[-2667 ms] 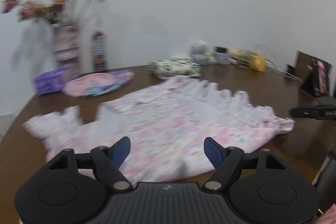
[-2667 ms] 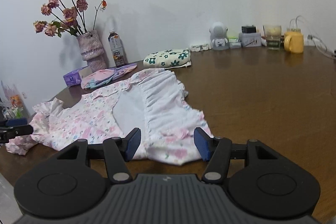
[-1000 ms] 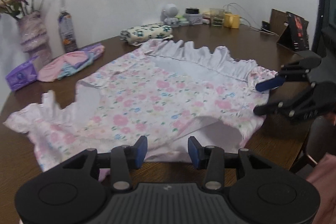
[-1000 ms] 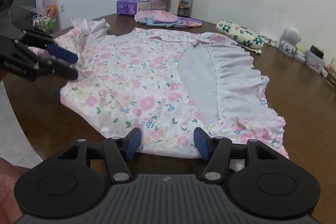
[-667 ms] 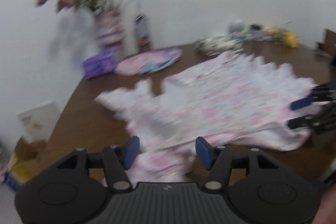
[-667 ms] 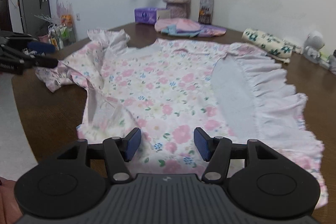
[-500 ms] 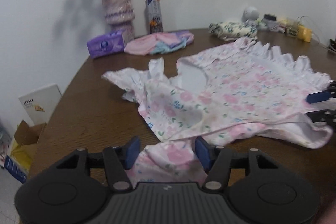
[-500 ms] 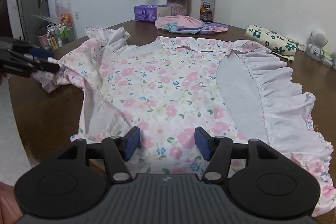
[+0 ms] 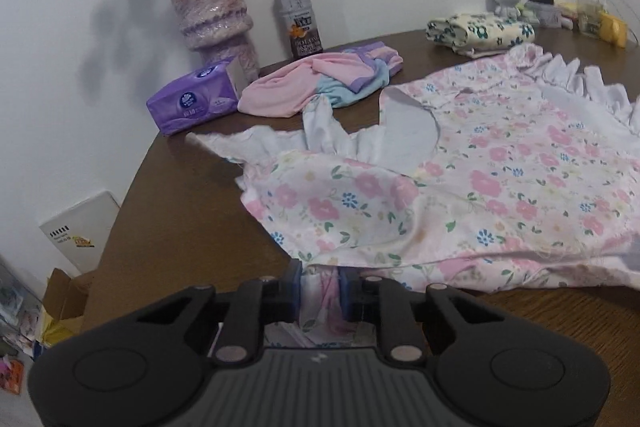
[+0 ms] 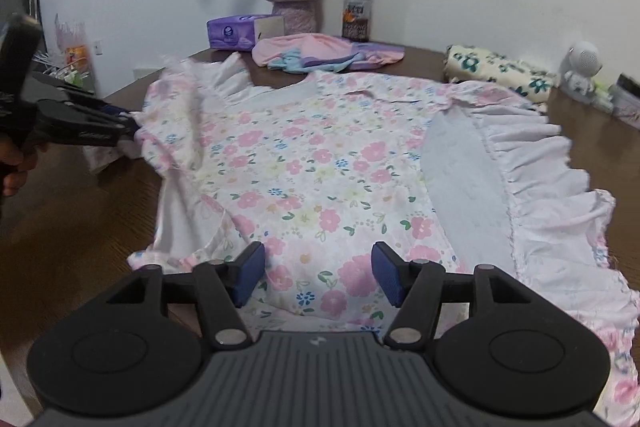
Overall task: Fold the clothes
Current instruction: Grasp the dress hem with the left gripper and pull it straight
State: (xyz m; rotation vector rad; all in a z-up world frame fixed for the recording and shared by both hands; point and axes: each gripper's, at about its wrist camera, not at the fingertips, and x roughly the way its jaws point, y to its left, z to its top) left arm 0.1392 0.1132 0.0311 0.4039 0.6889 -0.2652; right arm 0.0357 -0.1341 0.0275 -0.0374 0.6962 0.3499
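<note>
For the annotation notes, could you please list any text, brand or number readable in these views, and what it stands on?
None is legible.
Bottle: label print blurred.
Purple tissue pack: round logo and print too small.
White box beside the table: marks unreadable.
Left gripper: side lettering blurred.

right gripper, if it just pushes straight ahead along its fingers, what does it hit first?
Probably the floral dress: the right gripper has its jaws open over the near hem, angled down at the cloth, with the table beneath. Depth is unclear; the pads may already be brushing it.
</note>
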